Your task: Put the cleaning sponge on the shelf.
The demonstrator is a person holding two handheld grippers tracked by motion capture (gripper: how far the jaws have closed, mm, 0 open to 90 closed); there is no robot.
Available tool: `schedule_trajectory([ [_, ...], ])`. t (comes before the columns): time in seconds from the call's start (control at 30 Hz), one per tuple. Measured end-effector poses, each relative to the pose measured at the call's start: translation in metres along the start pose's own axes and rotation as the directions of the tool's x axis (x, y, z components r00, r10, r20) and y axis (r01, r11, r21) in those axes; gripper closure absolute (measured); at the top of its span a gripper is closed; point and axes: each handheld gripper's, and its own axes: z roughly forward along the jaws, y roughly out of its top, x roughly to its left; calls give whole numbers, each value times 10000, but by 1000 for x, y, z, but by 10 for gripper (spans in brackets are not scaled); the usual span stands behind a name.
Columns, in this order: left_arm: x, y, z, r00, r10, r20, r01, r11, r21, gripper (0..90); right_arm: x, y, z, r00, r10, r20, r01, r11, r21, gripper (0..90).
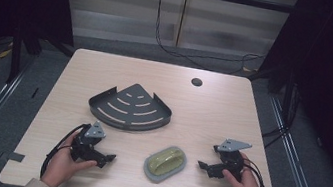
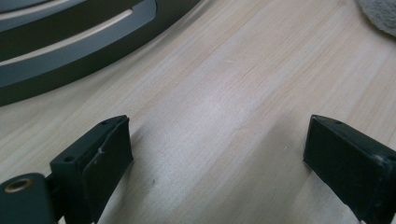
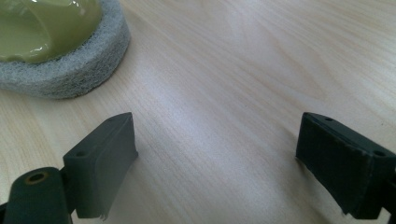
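- High view shows a scrubbing sponge (image 1: 165,163) with a green plastic top lying flat on the table (image 1: 212,111), between the two grippers and near the front edge.
- Behind it, towards the middle of the table, sits a dark fan-shaped corner rack (image 1: 131,106), well apart from the sponge.
- Left gripper (image 1: 105,156) rests low on the wood with its jaws spread wide and nothing between them; the left gripper view has the rack's rim (image 2: 70,51) ahead and a sliver of the sponge's felt (image 2: 380,16) at the top right corner.
- Right gripper (image 1: 204,166) is likewise released and empty, its jaws aimed at the sponge; the right gripper view puts the grey felt edge (image 3: 74,70) just up and left of its near jaw.
- My reading is that the step in hand is picking up the sponge, and the right gripper looks the better placed.
- To do it well, slide in level with the table so the jaws straddle the sponge across its narrow width.
- Close on the grey felt base rather than the glossy green top, which looks slippery.
- Squeeze gently: the felt looks soft and may give way.
- Lift straight up before heading for the rack.
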Motion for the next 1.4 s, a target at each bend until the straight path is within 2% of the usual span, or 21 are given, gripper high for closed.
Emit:
schedule_trajectory([
  [0.03,0,0,0,10000,0,0,0,10000,0,80,0,0,0,10000,0,0,0,10000,0,115],
  [0.1,-2,5,-1,9998,-159,-132,164,9990,404,128,0,0,0,10000,1,0,-1,10000,2,115],
  [0.17,-4,13,-2,9991,-405,113,393,9952,892,168,0,0,0,10000,5,-5,-5,10000,2,115],
  [0.2,-4,13,-2,9991,-405,113,393,9952,892,173,0,0,0,10000,1,-2,-1,10000,3,115],
  [0.3,-9,23,-4,9977,-619,286,564,9849,1635,207,0,0,0,10000,0,2,0,10000,2,115],
  [0.33,-15,35,-5,9975,-609,360,527,9788,1980,227,0,0,0,10000,3,0,-3,10000,1,115],
  [0.37,-18,43,-6,9970,-646,430,537,9744,2183,228,0,0,0,10000,7,-1,-7,10000,2,115],
  [0.4,-18,43,-6,9970,-646,430,537,9744,2183,235,0,0,0,10000,7,-1,-7,10000,2,115],
  [0.5,-31,68,-8,9962,-503,704,288,9601,2781,251,0,0,0,10000,3,2,-3,10000,1,115],
  [0.57,-43,92,-7,9956,-270,901,-45,9433,3318,272,0,0,0,10000,6,0,-6,10000,0,115],
  [0.6,-46,99,-6,9947,-270,988,-87,9390,3439,281,0,0,0,10000,5,0,-5,10000,2,115],
  [0.63,-46,99,-6,9947,-270,988,-87,9390,3439,283,0,0,0,10000,5,0,-5,10000,2,115],
  [0.73,-57,121,1,9923,-61,1239,-428,9205,3883,288,0,0,0,10000,4,0,-4,10000,2,115],
  [0.77,-57,121,1,9923,-61,1239,-428,9205,3883,292,0,0,0,10000,4,0,-4,10000,2,115],
  [0.8,-62,129,5,9906,-54,1368,-512,9122,4065,294,0,0,0,10000,4,0,-4,10000,0,115],
  [0.83,-62,129,5,9906,-54,1368,-512,9122,4065,295,0,0,0,10000,4,0,-4,10000,0,115],
  [0.9,-69,141,11,9857,33,1684,-763,9001,4290,308,0,0,0,10000,2,0,-2,10000,2,115],
  [0.97,-72,144,13,9843,69,1762,-830,8998,4284,313,0,0,0,10000,8,-3,-8,10000,1,115],
  [1.17,-85,162,18,9766,314,2130,-1248,8887,4412,313,0,0,0,10000,5,-2,-5,10000,2,115],
  [1.33,-94,174,22,9729,227,2299,-1278,8820,4536,328,0,0,0,10000,2,4,-2,10000,-23,115],
  [1.4,-98,179,28,9708,267,2384,-1378,8756,4629,337,0,0,0,10000,3,6,-2,10000,-24,115],
])
